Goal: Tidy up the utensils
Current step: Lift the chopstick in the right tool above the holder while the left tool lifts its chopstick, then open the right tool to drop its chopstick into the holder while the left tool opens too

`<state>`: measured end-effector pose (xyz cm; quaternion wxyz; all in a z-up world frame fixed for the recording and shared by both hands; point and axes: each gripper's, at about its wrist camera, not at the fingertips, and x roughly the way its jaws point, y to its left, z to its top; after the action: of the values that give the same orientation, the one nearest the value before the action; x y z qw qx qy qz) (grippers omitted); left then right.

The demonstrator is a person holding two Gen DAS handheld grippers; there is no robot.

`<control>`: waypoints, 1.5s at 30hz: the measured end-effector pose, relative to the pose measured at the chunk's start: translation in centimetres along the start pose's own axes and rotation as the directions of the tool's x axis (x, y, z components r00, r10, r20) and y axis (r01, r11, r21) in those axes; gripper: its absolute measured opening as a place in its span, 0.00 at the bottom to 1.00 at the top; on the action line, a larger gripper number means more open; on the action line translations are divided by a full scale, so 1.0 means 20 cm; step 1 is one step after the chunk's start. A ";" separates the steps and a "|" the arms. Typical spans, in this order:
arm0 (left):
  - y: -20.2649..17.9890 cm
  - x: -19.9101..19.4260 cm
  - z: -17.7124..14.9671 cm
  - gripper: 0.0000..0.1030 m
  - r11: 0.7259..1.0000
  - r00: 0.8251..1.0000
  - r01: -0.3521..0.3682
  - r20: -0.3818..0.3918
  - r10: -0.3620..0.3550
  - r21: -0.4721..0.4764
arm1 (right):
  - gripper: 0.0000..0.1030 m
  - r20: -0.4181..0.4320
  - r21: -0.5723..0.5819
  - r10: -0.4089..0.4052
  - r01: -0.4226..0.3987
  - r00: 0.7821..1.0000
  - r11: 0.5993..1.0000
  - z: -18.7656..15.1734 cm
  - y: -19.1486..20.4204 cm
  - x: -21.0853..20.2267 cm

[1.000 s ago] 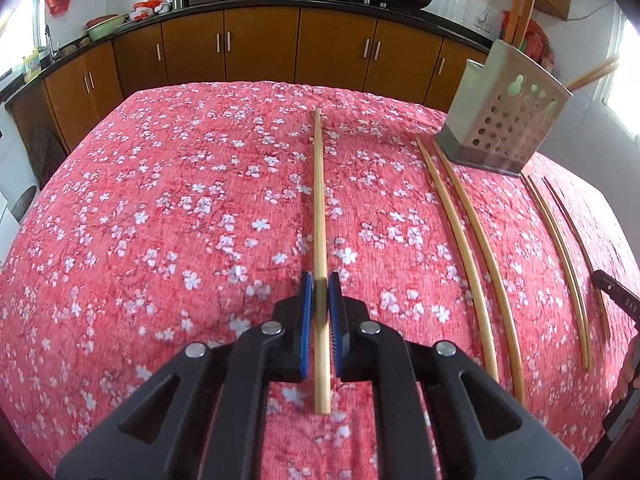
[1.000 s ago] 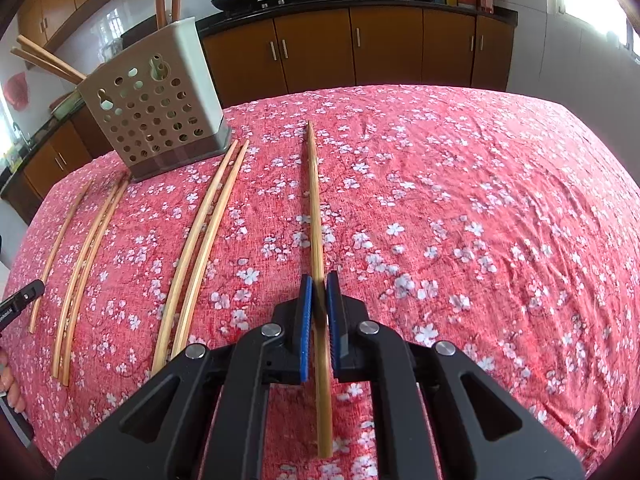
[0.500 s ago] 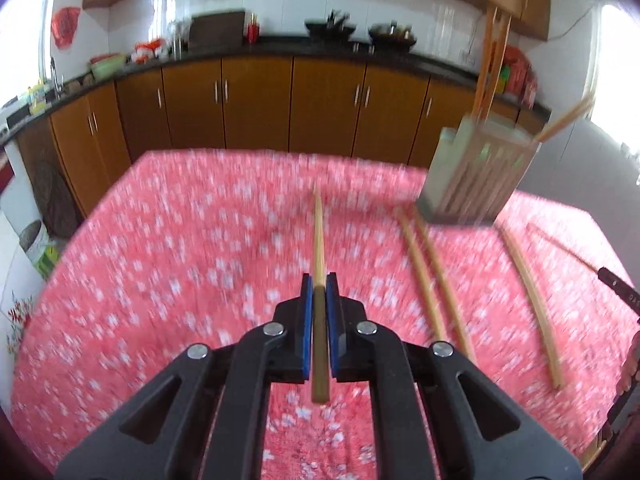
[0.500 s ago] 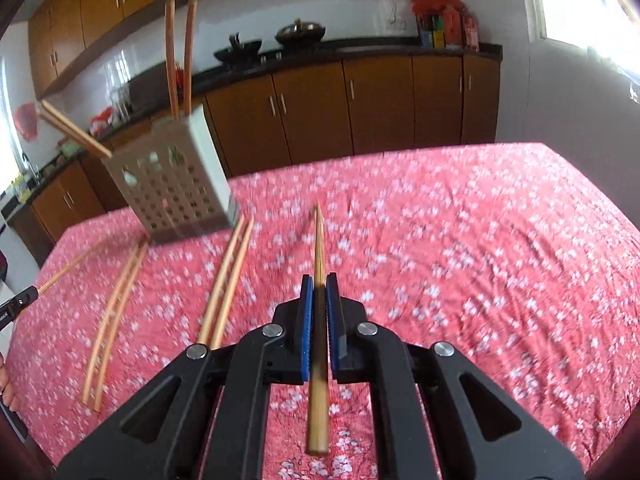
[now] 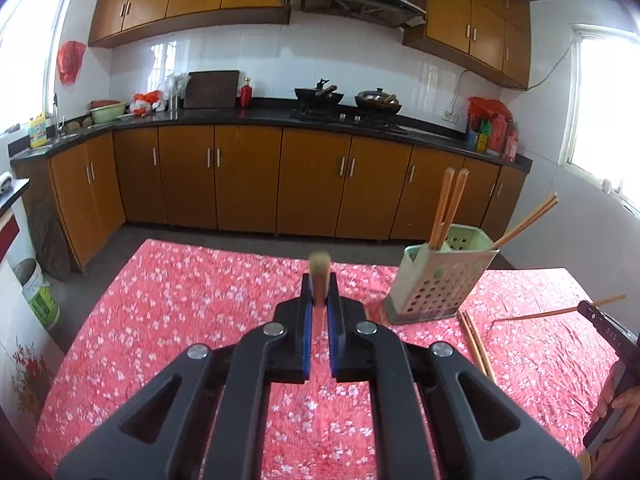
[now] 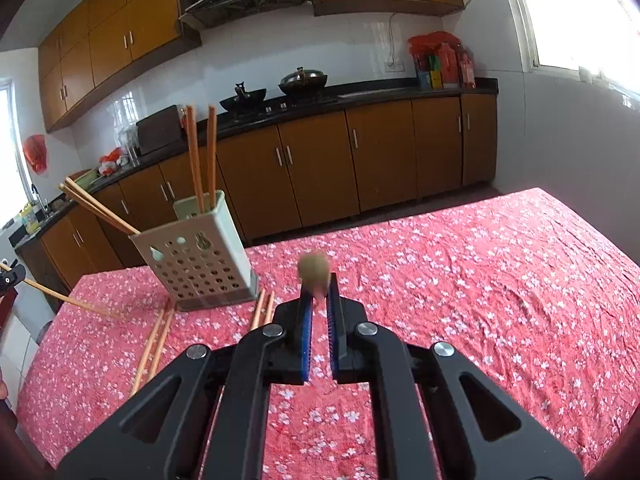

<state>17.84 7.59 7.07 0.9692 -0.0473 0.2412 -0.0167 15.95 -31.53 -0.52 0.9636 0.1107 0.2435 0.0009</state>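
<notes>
Chopsticks: four stand in the holder (image 6: 196,256), I count four loose on the bench (image 6: 480,280). Both jaws are clamped on one chopstick each, left gripper (image 5: 319,312) and right gripper (image 6: 319,312), lifted for the holder.

Each gripper (image 5: 319,312) (image 6: 319,312) is matte black plastic with silver screws and blue ribbed pads (image 5: 305,332).

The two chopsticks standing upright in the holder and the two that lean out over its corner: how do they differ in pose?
The upright pair stands nearly vertical at the back of the holder, tips high above the rim. The leaning pair tilts far sideways, crossing the rim at a front corner and pointing away from the holder. The upright two stand slightly apart; the leaning two lie close together. Both pairs look like the same plain wooden chopsticks, lower ends hidden inside.
</notes>
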 end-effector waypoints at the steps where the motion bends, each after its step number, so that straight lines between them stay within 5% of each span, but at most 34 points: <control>1: 0.00 -0.02 0.01 0.07 1.000 1.000 0.007 0.005 -0.007 0.002 | 0.07 0.008 0.000 0.010 -0.010 1.000 1.000 0.03 0.01 -0.01; 9: -0.13 -0.14 0.13 0.07 0.996 0.993 0.085 0.075 -0.087 0.034 | 0.07 0.090 0.008 0.127 -0.129 0.988 0.992 0.21 0.13 -0.13; 17: -0.34 -0.23 0.30 0.07 0.981 0.961 0.194 0.197 -0.195 0.025 | 0.07 0.209 -0.005 0.234 -0.238 0.950 0.971 0.40 0.27 -0.23; 27: -0.54 -0.16 0.51 0.07 0.986 0.917 0.167 0.366 -0.158 0.008 | 0.07 0.272 -0.046 0.222 -0.218 0.936 0.975 0.53 0.39 -0.11; 40: -0.56 0.29 0.47 0.08 0.988 0.968 0.152 0.207 -0.144 -0.022 | 0.09 0.182 -0.085 0.190 -0.177 0.965 0.981 0.50 0.48 0.10; 42: -0.55 0.28 0.47 0.11 0.989 0.967 0.148 0.214 -0.139 -0.025 | 0.30 0.187 -0.082 0.188 -0.176 0.964 0.981 0.50 0.48 0.09; 45: -0.53 0.24 0.48 0.15 0.989 0.963 0.143 0.233 -0.134 -0.024 | 0.36 0.206 -0.079 0.176 -0.163 0.962 0.983 0.52 0.46 0.06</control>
<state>26.43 -2.33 14.32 0.9859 -0.0854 0.1236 -0.0740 22.27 -24.70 9.79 0.9833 0.1012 0.1287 0.0792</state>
